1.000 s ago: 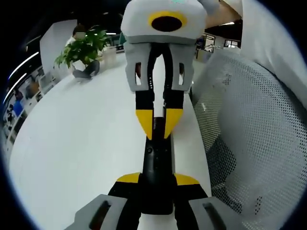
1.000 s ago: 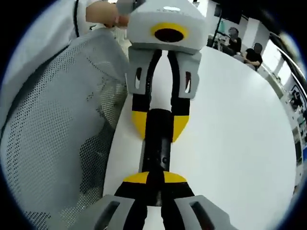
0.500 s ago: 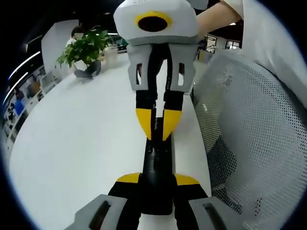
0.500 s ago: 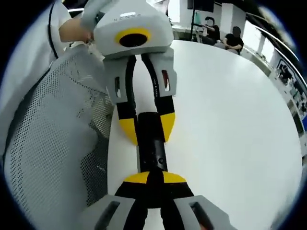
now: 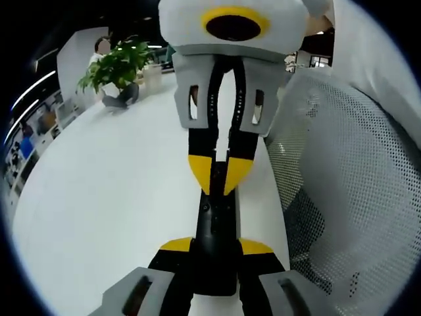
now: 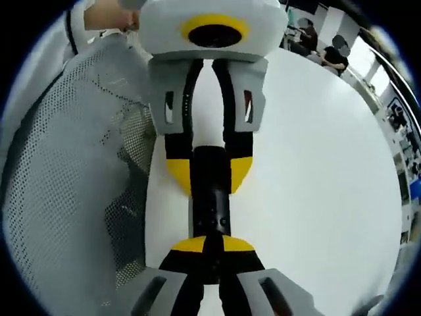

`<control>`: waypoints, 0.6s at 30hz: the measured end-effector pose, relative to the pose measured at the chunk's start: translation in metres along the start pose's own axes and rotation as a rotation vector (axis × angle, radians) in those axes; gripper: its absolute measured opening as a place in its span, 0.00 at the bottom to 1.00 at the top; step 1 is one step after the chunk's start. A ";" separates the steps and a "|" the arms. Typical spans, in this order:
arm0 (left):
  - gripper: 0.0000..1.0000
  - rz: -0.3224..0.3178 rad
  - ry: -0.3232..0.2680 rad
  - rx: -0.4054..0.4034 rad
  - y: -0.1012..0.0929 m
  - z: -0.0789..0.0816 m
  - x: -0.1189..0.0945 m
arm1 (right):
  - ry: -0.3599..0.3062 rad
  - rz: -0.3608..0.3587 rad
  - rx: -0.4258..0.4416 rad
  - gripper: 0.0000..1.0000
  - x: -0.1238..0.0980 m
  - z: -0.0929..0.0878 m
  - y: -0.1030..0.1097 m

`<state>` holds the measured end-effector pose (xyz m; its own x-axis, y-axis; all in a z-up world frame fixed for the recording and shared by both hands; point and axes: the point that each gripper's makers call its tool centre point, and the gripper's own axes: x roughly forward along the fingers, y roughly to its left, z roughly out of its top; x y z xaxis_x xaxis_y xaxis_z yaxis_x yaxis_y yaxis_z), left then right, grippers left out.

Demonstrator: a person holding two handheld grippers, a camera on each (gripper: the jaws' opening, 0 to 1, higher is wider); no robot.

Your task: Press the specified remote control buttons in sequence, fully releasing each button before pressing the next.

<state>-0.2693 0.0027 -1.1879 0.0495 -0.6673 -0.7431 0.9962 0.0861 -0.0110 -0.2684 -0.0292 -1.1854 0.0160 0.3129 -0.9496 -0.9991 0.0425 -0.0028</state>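
A slim black remote (image 5: 215, 227) lies lengthwise along the white table's edge. My left gripper (image 5: 216, 247) is shut on its near end, a yellow tip on each side. Opposite it, my right gripper (image 5: 219, 179) points down at the remote, its yellow tips pressed together and touching the remote's upper face. In the right gripper view the remote (image 6: 210, 210) runs from my shut right gripper (image 6: 207, 245) to the left gripper (image 6: 209, 176), whose fingers (image 6: 178, 176) clamp the far end. The buttons under the tips are hidden.
The white table (image 5: 112, 191) spreads wide to one side. A grey mesh chair back (image 5: 348, 184) stands against the table's edge by the remote. A potted plant (image 5: 113, 66) sits at the far end. People sit far across the table (image 6: 335, 49).
My right gripper has come closer to the left one and its tips have sunk slightly onto the remote. The left gripper and the remote have stayed put.
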 end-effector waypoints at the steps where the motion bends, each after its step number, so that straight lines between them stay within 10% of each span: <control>1: 0.24 0.000 0.000 0.000 0.000 0.000 0.000 | 0.010 -0.010 0.026 0.03 0.000 0.000 0.000; 7: 0.24 0.003 0.002 -0.004 0.000 0.000 0.000 | -0.073 -0.027 0.165 0.03 -0.002 0.001 -0.002; 13: 0.24 0.005 0.002 -0.005 0.000 0.000 0.000 | -0.170 -0.089 -0.049 0.01 -0.004 0.001 0.003; 16: 0.24 0.004 0.007 -0.003 0.000 0.000 0.001 | -0.105 -0.122 -0.307 0.00 -0.002 0.003 0.007; 18: 0.24 0.004 0.005 -0.003 0.000 0.000 0.001 | -0.099 -0.088 -0.197 0.00 -0.002 0.002 0.007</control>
<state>-0.2690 0.0023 -1.1885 0.0531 -0.6629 -0.7468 0.9958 0.0912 -0.0101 -0.2749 -0.0277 -1.1828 0.0971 0.4080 -0.9078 -0.9819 -0.1096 -0.1543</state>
